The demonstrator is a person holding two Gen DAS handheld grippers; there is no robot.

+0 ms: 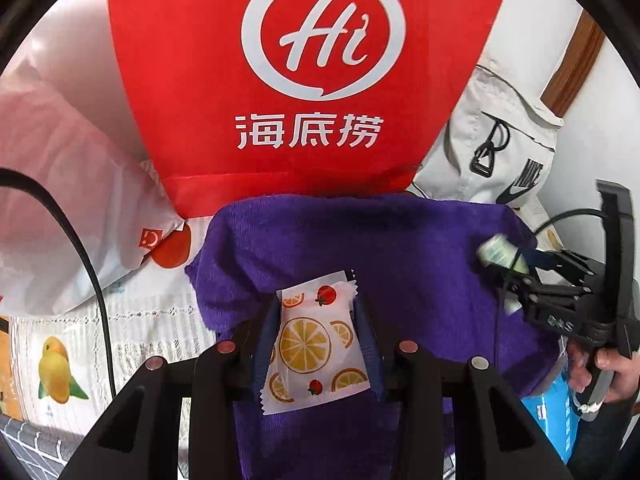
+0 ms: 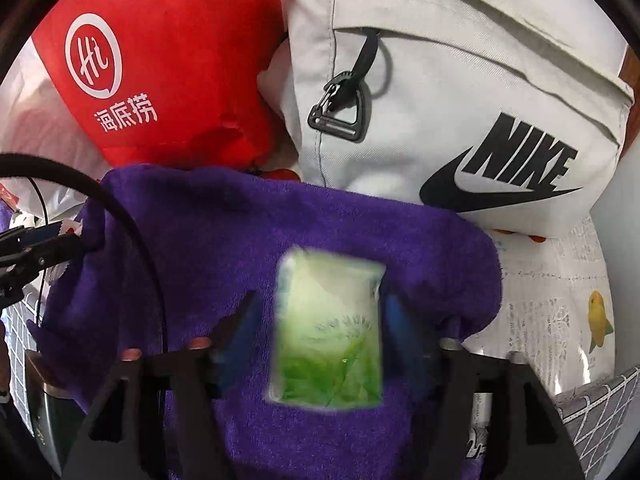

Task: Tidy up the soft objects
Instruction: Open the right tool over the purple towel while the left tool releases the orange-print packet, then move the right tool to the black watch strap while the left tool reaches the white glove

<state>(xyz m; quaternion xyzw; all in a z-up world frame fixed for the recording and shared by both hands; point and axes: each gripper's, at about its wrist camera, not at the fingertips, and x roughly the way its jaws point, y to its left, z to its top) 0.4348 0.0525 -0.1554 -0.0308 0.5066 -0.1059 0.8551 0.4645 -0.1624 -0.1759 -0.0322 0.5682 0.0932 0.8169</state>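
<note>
A towel (image 1: 360, 240) lies on the tablecloth (image 1: 140, 320), before a bag (image 1: 256, 60) and, to its right, a backpack (image 2: 460, 80).

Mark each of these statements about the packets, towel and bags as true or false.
1. The left hand-held gripper holds a white packet printed with orange slices. True.
2. The right hand-held gripper holds a red packet. False: it is a green-and-white packet.
3. Both packets are over a purple terry towel. True.
4. The red bag with a white "Hi" logo lies on the towel. False: it stands behind it.
5. The pale grey fabric bag bears a black Nike logo. True.
</note>
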